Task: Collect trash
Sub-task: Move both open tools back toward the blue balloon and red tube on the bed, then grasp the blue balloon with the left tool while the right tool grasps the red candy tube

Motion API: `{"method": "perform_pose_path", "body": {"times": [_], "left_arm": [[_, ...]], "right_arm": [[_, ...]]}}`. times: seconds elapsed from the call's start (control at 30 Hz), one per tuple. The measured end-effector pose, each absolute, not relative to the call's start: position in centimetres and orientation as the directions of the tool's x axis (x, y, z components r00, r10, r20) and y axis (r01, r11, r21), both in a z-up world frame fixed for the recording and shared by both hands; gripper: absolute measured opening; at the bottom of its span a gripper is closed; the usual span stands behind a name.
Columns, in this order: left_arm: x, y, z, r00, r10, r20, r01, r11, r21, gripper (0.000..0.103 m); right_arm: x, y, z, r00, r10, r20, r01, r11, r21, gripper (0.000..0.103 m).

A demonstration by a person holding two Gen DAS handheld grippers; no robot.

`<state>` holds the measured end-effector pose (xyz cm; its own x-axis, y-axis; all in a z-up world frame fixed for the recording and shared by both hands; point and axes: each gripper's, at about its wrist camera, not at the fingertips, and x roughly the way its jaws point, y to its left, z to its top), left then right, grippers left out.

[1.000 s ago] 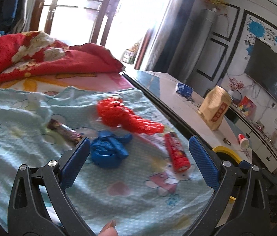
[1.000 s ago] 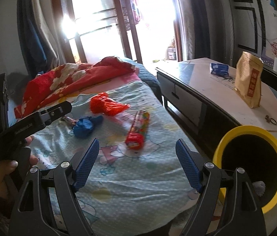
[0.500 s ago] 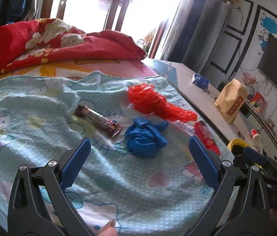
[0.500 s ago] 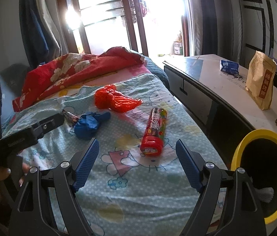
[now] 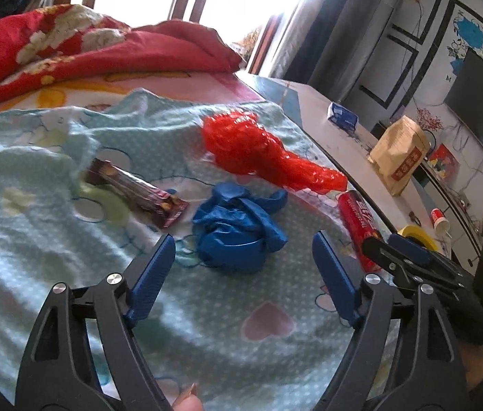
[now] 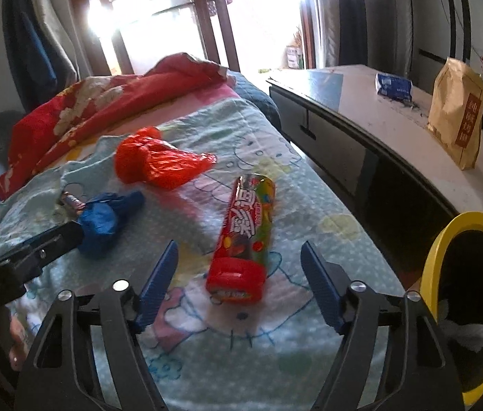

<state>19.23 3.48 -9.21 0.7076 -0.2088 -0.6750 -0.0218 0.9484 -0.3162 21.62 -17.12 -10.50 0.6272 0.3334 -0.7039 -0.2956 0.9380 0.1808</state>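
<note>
On the light blue cartoon blanket (image 5: pixel 53 257) lie a crumpled blue wad (image 5: pixel 238 229), a red plastic bag (image 5: pixel 262 152), a brown snack wrapper (image 5: pixel 135 190) and a red candy tube (image 5: pixel 357 222). My left gripper (image 5: pixel 243 239) hovers over the near edge of the blue wad, its jaws closing, with the pads clear of it. In the right wrist view the candy tube (image 6: pixel 244 236) points its red cap between the fingertips of my right gripper (image 6: pixel 239 246), whose jaws are closing too without touching it. The blue wad (image 6: pixel 104 219) and red bag (image 6: pixel 159 162) lie to its left.
A yellow-rimmed black bin (image 6: pixel 436 250) with white paper inside stands right of the bed. Beyond it a long white-topped cabinet (image 6: pixel 361 116) carries a paper bag (image 6: pixel 457 120) and a blue packet (image 6: pixel 393 85). A red floral quilt (image 5: pixel 70 44) is heaped at the bed's far end.
Both grippers moved forward and down over the bed. The blue wad now sits at the left fingertips and the candy tube at the right ones. Both pairs of jaws have narrowed.
</note>
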Motion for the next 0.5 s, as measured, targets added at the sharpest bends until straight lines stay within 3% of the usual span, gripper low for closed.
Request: {"method": "perform_pose_path", "body": {"times": [0.23,0.3,0.43,0.5], "left_arm": [[20.8,3.1,-10.5,0.672,-0.181,-0.718,-0.062,0.952,-0.298,0.061],[21.0,3.1,-10.6,0.666,-0.169,-0.726,-0.071,0.955,-0.288,0.056],[21.0,3.1,-10.7,0.664,-0.149,-0.733,-0.082,0.960,-0.269,0.045],[20.8,3.3,-10.8,0.667,-0.146,-0.731,-0.091,0.957,-0.275,0.032]], "right_arm": [[22.6,-17.2,-12.0,0.611,0.322,-0.723,-0.280,0.942,0.183,0.047],[22.3,-17.5,-12.0,0.615,0.328,-0.717,-0.277,0.941,0.193,0.033],[21.5,-18.0,-12.0,0.616,0.349,-0.706,-0.290,0.934,0.208,0.033],[20.9,-18.3,-12.0,0.617,0.355,-0.702,-0.293,0.932,0.214,0.033]]}}
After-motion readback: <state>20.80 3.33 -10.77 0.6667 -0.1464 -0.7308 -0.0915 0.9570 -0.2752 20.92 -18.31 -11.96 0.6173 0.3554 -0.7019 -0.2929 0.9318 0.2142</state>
